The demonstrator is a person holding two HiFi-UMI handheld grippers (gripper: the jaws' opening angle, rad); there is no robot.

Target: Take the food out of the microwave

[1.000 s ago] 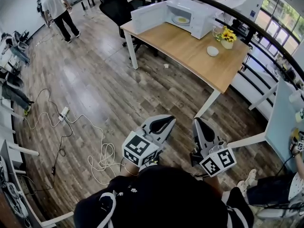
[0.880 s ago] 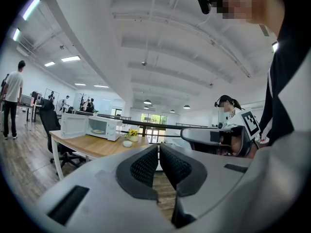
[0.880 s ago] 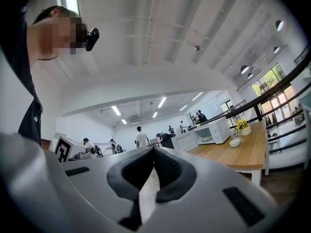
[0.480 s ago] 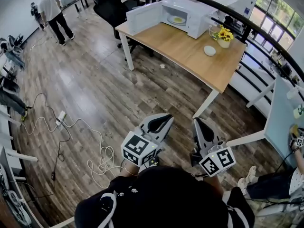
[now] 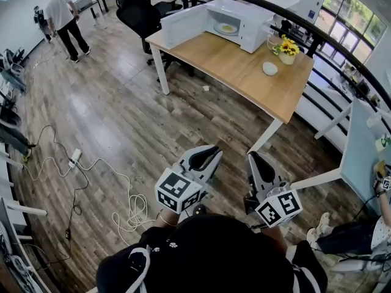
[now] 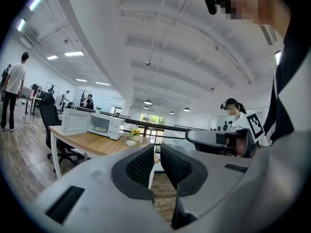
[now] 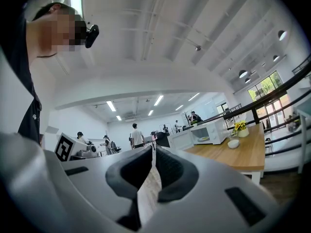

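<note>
A white microwave (image 5: 244, 21) stands on the far end of a wooden table (image 5: 244, 72), its door (image 5: 183, 24) swung open to the left. Inside it lies a plate of yellowish food (image 5: 228, 28). Both grippers are held close to my body, over the floor and well short of the table. My left gripper (image 5: 204, 159) is shut with nothing between its jaws, and so is my right gripper (image 5: 256, 163). The left gripper view shows the microwave (image 6: 99, 125) far off, left of the jaws. The right gripper view shows the microwave (image 7: 206, 132) to the right.
A vase of yellow flowers (image 5: 286, 49) and a small white bowl (image 5: 269, 69) stand on the table right of the microwave. A black office chair (image 5: 140, 14) is behind the table. White cables (image 5: 110, 176) trail over the wood floor at left. A person (image 5: 61, 20) stands at far left.
The table and microwave have shifted slightly in the head view as the camera moved. The far person has stepped further left. Both grippers keep the same pose, shut.
</note>
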